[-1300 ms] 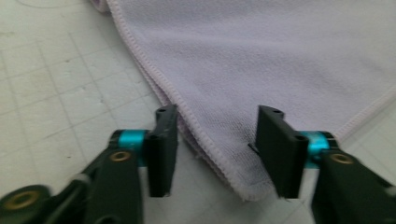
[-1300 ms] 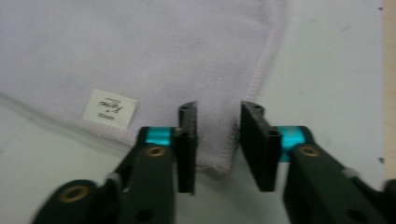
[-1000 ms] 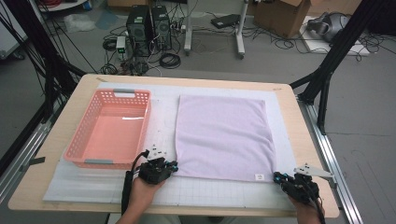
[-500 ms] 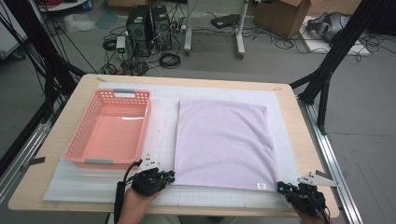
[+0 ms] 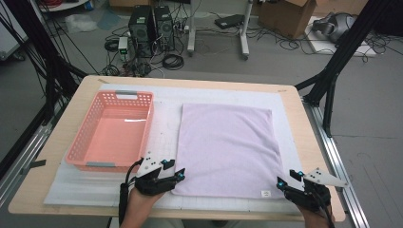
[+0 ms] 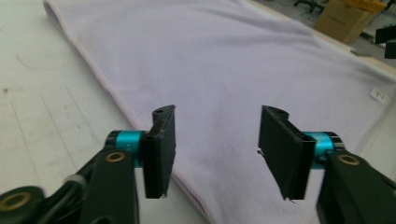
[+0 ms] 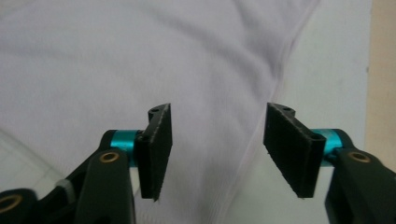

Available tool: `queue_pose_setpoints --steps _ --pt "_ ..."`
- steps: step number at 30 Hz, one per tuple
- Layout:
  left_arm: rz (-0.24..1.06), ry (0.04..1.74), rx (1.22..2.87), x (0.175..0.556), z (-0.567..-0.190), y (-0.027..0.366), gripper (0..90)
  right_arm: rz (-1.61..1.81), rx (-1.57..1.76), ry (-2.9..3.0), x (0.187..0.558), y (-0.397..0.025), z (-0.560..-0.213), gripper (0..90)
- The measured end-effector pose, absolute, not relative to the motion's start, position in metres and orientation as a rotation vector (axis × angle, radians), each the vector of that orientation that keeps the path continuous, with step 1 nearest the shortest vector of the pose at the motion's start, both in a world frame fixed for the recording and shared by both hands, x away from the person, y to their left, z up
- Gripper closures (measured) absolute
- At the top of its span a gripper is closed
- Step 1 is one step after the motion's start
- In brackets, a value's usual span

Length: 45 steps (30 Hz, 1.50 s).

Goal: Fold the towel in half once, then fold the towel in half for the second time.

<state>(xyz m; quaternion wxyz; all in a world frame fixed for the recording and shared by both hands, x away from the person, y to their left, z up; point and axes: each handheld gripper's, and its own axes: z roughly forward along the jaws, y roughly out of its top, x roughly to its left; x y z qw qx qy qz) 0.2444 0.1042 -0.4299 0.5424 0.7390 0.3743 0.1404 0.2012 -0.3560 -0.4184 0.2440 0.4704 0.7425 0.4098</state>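
Grippers sit at the near corners of the soft purple towel (image 5: pixel 225 149) lying flat on the table – left gripper (image 5: pixel 177 176) and right gripper (image 5: pixel 283 183) both spread wide. Grabbing too little cloth could let a corner slip out.

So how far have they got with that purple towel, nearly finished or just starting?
Just starting, it seems. The towel lies spread flat on the white mat, with no fold in it yet. In hand: the left gripper and the right gripper sit at its two near corners, jaws open, gripping nothing. The pink basket beside it is empty. Grasping the corners, and perhaps folding, is probably all to come.
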Motion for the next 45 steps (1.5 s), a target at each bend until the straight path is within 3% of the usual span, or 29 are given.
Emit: queue_pose_setpoints --steps 12,45 --pt "0.388 0.886 1.686 0.257 -0.423 0.115 19.4 1.198 1.258 1.976 0.220 -0.364 -0.414 20.2" --pt "0.349 0.905 1.763 0.256 -0.426 0.101 19.5 1.209 1.247 1.995 0.227 -0.363 -0.416 17.1"
